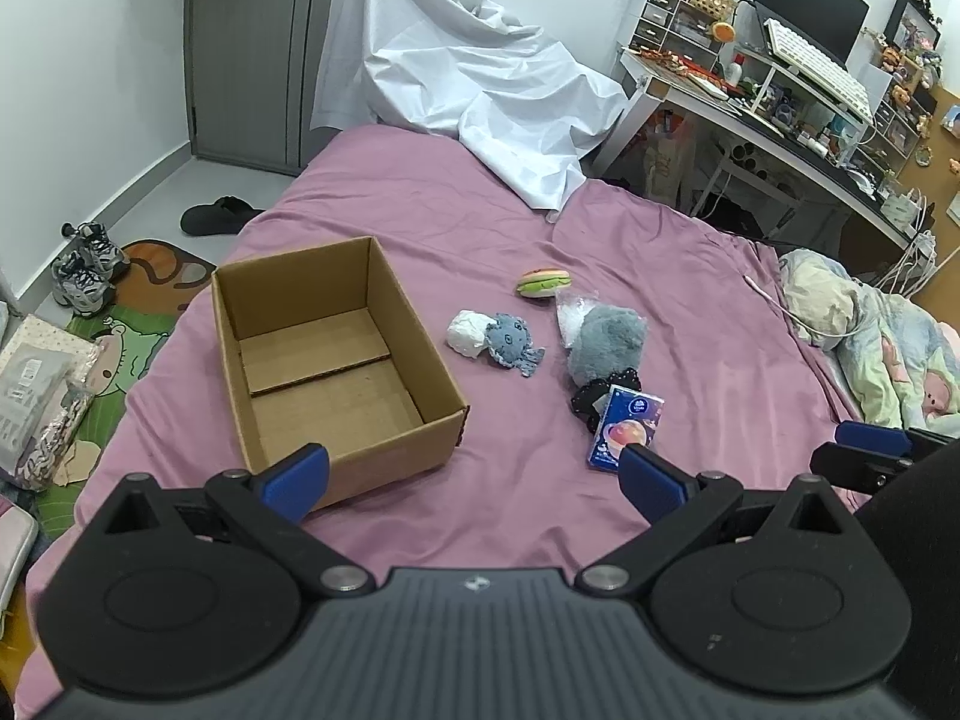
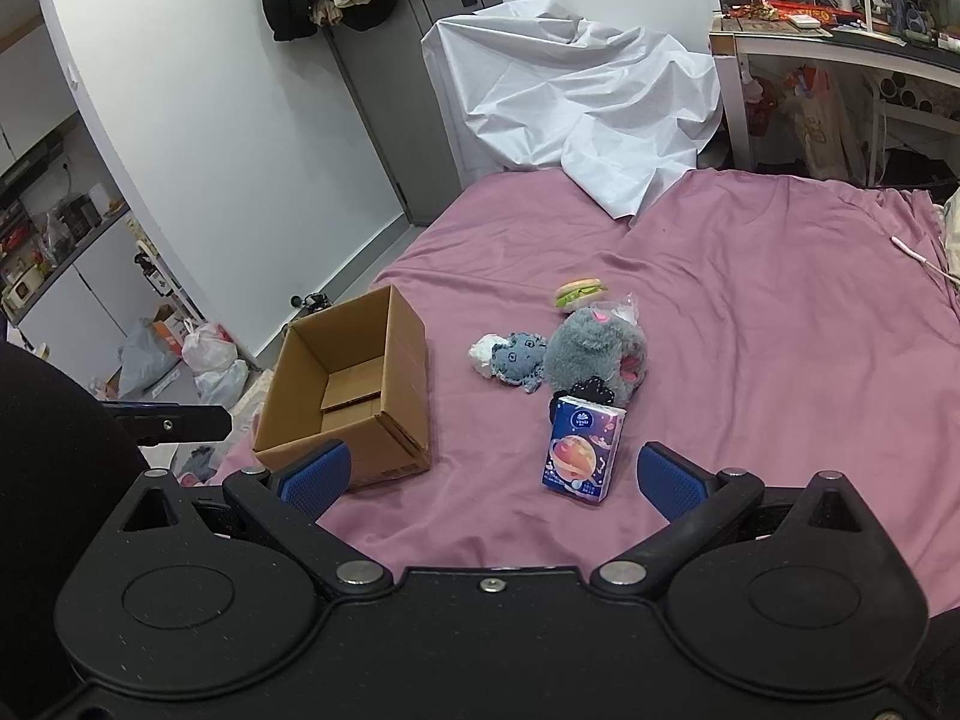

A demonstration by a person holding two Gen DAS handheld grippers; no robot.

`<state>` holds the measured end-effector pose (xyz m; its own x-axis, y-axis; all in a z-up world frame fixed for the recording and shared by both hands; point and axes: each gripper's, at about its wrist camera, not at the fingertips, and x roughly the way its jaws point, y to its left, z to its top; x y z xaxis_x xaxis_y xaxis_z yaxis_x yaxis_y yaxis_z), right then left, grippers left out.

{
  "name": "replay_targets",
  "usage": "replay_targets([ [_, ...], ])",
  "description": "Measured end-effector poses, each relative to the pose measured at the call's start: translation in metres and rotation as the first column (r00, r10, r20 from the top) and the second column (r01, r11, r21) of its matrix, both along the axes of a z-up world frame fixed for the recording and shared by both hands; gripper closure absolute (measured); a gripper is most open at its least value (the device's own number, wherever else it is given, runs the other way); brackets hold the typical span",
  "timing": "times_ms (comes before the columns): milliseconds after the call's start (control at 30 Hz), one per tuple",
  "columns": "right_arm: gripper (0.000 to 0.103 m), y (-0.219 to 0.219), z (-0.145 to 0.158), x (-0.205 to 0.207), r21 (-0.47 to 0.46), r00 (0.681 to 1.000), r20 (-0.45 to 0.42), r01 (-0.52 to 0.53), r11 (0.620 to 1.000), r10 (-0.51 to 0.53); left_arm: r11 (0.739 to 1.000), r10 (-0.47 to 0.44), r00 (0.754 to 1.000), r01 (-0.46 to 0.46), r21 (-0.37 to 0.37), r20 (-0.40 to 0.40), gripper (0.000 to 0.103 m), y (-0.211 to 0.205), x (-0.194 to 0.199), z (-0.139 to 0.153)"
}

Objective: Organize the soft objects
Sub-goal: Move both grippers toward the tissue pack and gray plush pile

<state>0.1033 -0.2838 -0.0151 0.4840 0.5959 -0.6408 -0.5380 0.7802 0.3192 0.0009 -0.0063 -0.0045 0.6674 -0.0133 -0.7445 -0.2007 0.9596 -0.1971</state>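
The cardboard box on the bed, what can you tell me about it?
The cardboard box is plain brown corrugated card, rectangular, open at the top with no top flaps showing. It is empty; the bottom flaps meet in a seam across its floor. It sits upright on the pink bedsheet, left of the cluster of soft toys and apart from them. Nothing touches it but the sheet.

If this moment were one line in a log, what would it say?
stage: start | box: empty | toys, tissue pack: on bed | left gripper: open | right gripper: open
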Motion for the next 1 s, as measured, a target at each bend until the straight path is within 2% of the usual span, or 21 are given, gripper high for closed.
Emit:
replay_targets([
  [67,0.0,0.0,-0.001,0.0,0.021,1.0,-0.003,-0.001,1.0,0.001,1.0,-0.005,1.0,0.005,0.003,0.005,0.001,-0.001,0.001,0.0],
  [233,0.0,-0.001,-0.007,0.005,-0.002,0.999,-0.044,-0.004,1.0,0.004,0.999,-0.034,0.999,0.034,0.019,0.007,0.001,-0.004,0.007,0.0],
  [433,0.0,-0.008,-0.016,0.013,-0.032,1.0,-0.009,0.002,1.0,-0.002,0.996,-0.085,0.996,0.085,0.019,-0.001,0.001,-0.008,0.027,-0.006],
  [733,0.0,-0.02,-0.029,0.028,-0.04,0.999,-0.037,0.036,0.999,-0.037,0.99,-0.142,0.99,0.142,0.023,-0.012,0.001,-0.014,0.055,-0.017],
  [1000,0.0,-0.025,-0.039,0.039,-0.079,0.995,-0.078,0.058,0.995,-0.064,0.989,-0.145,0.989,0.146,0.021,-0.027,0.001,-0.013,0.075,-0.031],
])
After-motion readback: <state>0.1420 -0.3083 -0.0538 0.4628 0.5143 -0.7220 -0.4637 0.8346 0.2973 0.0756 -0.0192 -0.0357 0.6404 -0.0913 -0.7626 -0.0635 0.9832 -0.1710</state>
